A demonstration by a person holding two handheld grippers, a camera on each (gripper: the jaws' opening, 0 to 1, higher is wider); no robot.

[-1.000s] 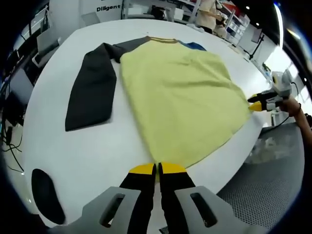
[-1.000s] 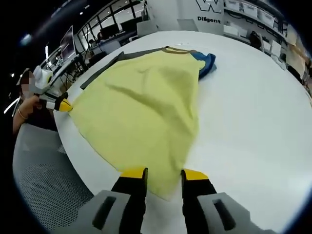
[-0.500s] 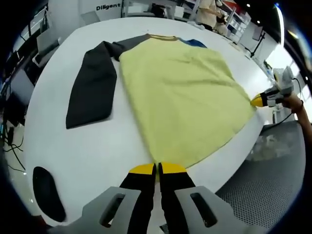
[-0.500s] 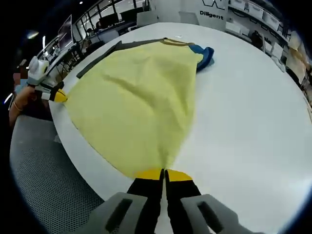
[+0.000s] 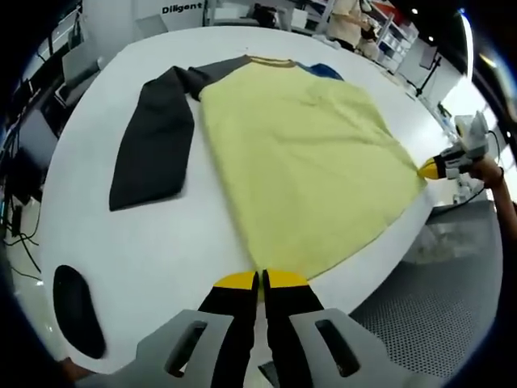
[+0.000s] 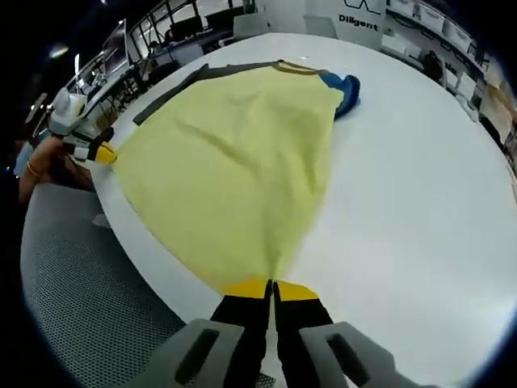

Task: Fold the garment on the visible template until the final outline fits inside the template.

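A yellow shirt with a dark grey sleeve and a blue sleeve lies flat on the white table. My left gripper is shut on the hem's near corner. In the right gripper view the same shirt spreads out, its blue sleeve bunched at the far side. My right gripper is shut on the hem's other corner. Each gripper appears in the other's view at the table edge: the right gripper and the left gripper.
The table's rim runs close under the hem, with perforated grey floor beyond. A dark oval patch sits on the table at the near left. Shelves and a person stand in the background.
One second ago my right gripper was open around the hem corner; it has shut on it. The hem has been drawn slightly tighter between the two grippers.
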